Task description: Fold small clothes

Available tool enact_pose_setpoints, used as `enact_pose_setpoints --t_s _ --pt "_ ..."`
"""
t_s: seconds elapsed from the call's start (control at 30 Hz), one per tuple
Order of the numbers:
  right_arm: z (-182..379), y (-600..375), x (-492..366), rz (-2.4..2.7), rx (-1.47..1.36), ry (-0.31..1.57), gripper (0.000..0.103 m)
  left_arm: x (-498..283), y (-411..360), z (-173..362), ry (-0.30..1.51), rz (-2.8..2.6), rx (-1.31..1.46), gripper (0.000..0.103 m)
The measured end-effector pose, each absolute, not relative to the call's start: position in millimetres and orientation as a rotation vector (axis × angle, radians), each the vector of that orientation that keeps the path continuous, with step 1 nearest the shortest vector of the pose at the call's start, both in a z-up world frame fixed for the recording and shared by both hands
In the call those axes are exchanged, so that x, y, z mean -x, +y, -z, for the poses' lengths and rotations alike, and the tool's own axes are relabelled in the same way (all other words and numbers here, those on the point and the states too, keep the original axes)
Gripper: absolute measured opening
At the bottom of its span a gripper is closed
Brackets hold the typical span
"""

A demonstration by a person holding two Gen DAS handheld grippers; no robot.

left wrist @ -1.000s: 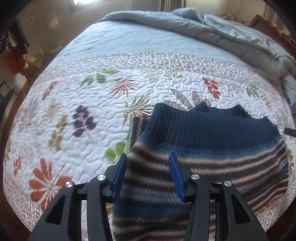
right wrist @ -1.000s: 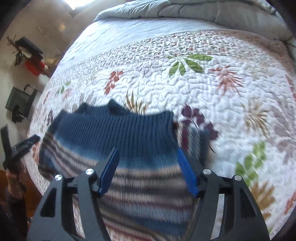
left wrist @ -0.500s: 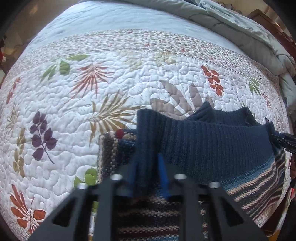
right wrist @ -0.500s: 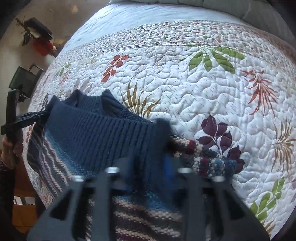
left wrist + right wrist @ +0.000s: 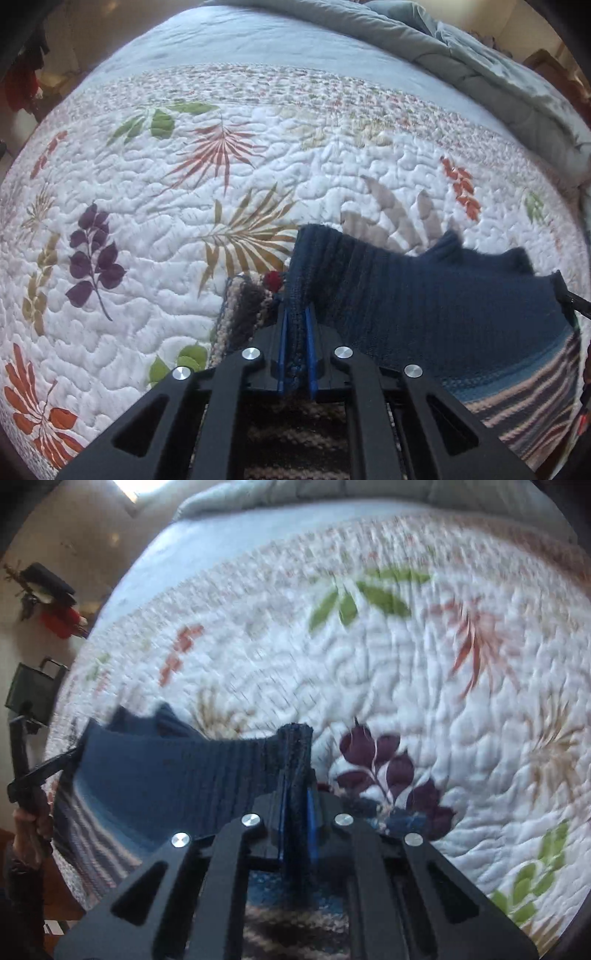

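Left wrist view: left claw (image 5: 295, 347) pinches the sweater (image 5: 436, 302)'s left navy corner; right claw (image 5: 295, 823) clamps the opposite corner, edge stretched between them.

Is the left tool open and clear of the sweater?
No, the left tool is shut on the sweater, navy knit pinched between its blue pads.

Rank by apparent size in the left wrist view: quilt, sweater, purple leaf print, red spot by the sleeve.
1. quilt, fills most of the frame
2. sweater, pinched in the shut left gripper
3. purple leaf print
4. red spot, smallest

The sweater is nearest the camera and cropped, so its look is inflated.
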State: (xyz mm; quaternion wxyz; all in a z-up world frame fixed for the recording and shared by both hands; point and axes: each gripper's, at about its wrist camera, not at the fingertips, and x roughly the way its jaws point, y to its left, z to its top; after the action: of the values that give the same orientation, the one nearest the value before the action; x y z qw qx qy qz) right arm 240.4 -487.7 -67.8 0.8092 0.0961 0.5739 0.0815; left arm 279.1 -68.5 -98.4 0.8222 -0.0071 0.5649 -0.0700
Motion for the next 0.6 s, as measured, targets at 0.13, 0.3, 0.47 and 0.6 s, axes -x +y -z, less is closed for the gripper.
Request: enact_pose_setpoints --t_s 0.13,0.3,0.47,0.6 --pt "53.5 -489.8 -236.8 -0.182 -0.212 1.211 0.02 -271.7 -80.6 85.5 1.196 0.121 -0.058 0.016" --pt "14.7 -491.9 -206.4 -0.176 -0.188 1.191 0.031 -244.6 -84.4 43.9 1.144 0.139 -0.032 0.052" --pt "-5.2 -489.3 -156.4 -0.132 -0.158 1.23 0.031 -194.5 -114.3 19.2 1.125 0.278 -0.045 0.055" --pt "-13.5 -474.0 -122.7 -0.22 -0.188 1.219 0.031 -170.4 -149.4 29.5 1.145 0.356 -0.077 0.055"
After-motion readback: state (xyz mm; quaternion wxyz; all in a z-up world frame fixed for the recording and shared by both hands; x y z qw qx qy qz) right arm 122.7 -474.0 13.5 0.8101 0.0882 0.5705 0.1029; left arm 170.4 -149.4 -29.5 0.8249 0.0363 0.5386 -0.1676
